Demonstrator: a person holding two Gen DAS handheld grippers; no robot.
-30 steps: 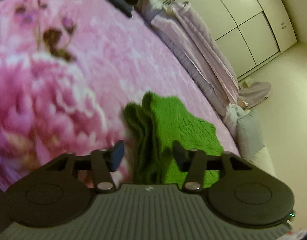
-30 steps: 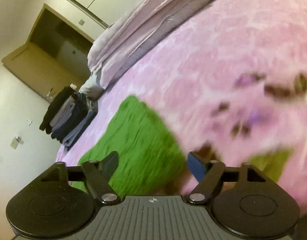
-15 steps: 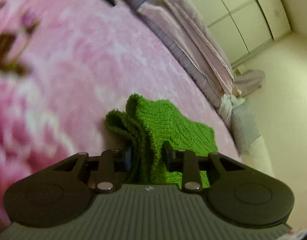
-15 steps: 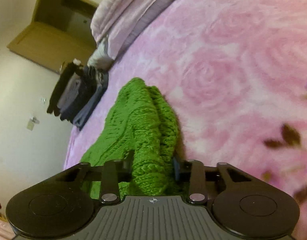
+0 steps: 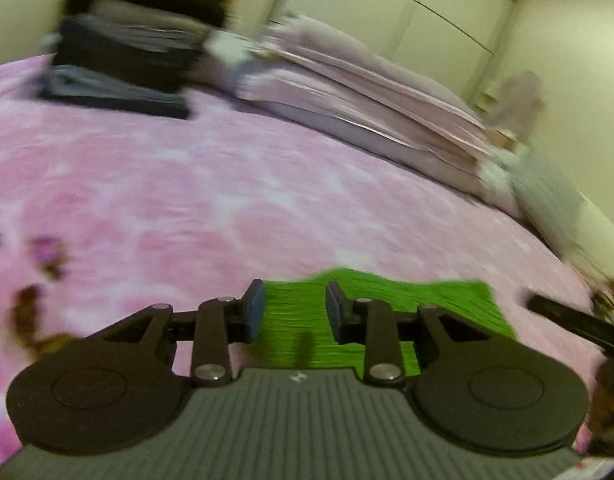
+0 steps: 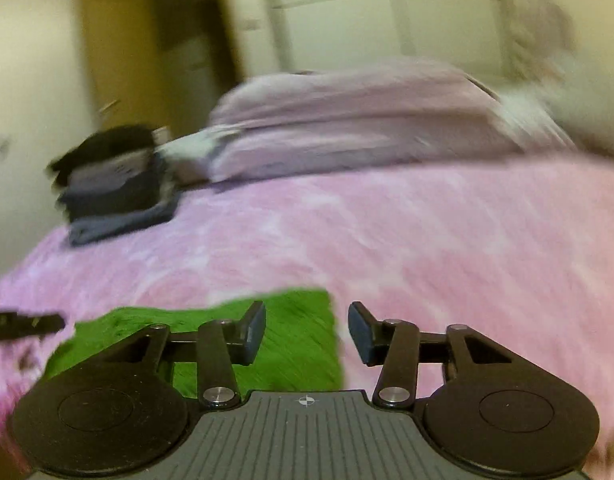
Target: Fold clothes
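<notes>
A green knitted sweater (image 5: 427, 300) lies as a flat folded shape on the pink floral bedspread (image 5: 187, 200), just in front of both grippers. My left gripper (image 5: 295, 308) sits at its left corner. Green fills the narrow gap between the pads, so it looks shut on the sweater. My right gripper (image 6: 307, 328) is over the sweater's (image 6: 187, 316) right edge and its jaws are opening. Only the left half of the gap has green under it and neither pad presses on the cloth. Each view catches a dark finger of the other gripper at its edge. Both views are motion-blurred.
A stack of dark folded clothes (image 5: 119, 64) (image 6: 115, 184) stands at the bed's far left. A folded lilac duvet (image 5: 367, 100) (image 6: 367, 120) lies along the far side. Pale wardrobe doors and a wooden doorway stand beyond. Bare bedspread stretches between the sweater and these.
Both grippers have rolled to level and moved across the bed. The sweater, bunched between both pairs of jaws half a second ago, now lies flat. The right jaws have widened off it.
</notes>
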